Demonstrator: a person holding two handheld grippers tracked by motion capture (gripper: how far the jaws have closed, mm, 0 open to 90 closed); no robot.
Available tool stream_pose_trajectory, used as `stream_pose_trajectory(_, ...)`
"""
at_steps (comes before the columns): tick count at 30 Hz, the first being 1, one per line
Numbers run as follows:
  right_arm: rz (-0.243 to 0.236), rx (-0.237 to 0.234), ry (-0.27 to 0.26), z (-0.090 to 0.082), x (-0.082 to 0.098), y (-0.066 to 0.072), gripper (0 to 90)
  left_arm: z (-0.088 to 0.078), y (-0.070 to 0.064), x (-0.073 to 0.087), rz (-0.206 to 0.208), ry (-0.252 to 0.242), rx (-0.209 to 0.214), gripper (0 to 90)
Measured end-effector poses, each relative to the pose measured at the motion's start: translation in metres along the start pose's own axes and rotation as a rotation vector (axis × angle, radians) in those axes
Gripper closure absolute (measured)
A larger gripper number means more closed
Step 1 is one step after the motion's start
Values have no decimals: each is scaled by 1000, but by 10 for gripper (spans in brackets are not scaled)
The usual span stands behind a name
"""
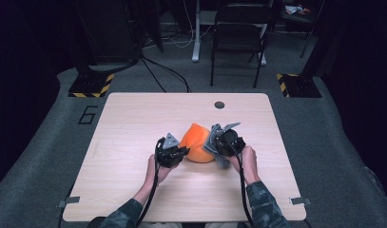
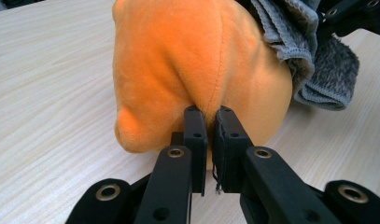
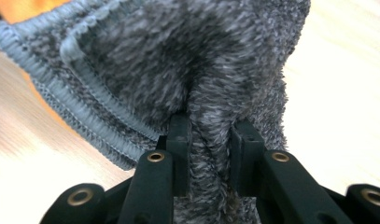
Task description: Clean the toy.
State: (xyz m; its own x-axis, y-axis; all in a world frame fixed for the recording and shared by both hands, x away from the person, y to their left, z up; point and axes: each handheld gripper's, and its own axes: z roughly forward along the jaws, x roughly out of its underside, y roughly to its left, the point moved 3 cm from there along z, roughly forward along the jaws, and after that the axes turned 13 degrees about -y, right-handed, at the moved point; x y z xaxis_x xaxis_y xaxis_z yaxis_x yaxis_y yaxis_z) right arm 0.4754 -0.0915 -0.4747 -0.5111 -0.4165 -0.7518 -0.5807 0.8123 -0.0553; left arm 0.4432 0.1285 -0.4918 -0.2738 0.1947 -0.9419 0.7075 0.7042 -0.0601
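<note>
An orange plush toy (image 1: 197, 144) sits near the middle of the wooden table (image 1: 134, 123), and up close the orange plush toy (image 2: 187, 60) has a seam running down to my jaws. My left gripper (image 2: 210, 122) is shut on a pinch of its fabric at that seam. At the toy's left side in the high view sits the left gripper (image 1: 180, 152). A grey fuzzy cloth (image 3: 187, 70) with a ribbed hem hangs against the toy's right side; my right gripper (image 3: 211, 130) is shut on a fold of it. The cloth (image 2: 313, 56) drapes over the toy's far side, by the right gripper (image 1: 215, 145).
A small round dark hole (image 1: 219, 105) marks the table's far edge. Beyond the table stand a black chair (image 1: 238, 38) and yellow-black striped stand bases (image 1: 91, 85) on the grey carpet. Cables trail from both grippers back toward the person's sleeves.
</note>
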Motion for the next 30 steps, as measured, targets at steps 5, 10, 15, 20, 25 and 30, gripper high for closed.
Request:
stream_pose_trajectory(5, 28, 16, 46, 9, 11, -5, 730, 0, 1, 0, 1, 0, -1, 848)
stream_pose_trajectory(10, 20, 37, 102, 20, 19, -9, 729, 0, 1, 0, 4, 2, -4, 847)
stream_pose_trajectory(15, 34, 56, 61, 7, 14, -11, 730, 0, 2, 0, -8, -2, -11, 846)
stream_pose_trajectory(20, 8, 39, -54, -19, -7, 0, 731, 0, 1, 0, -9, -2, -12, 845)
stream_pose_trajectory(25, -62, 18, -30, -9, -14, 17, 736, 0, 1, 1, -8, -1, -11, 840)
stream_pose_trajectory(30, -40, 18, -20, 0, -10, 12, 738, -1, 5, 0, 13, 6, -9, 768)
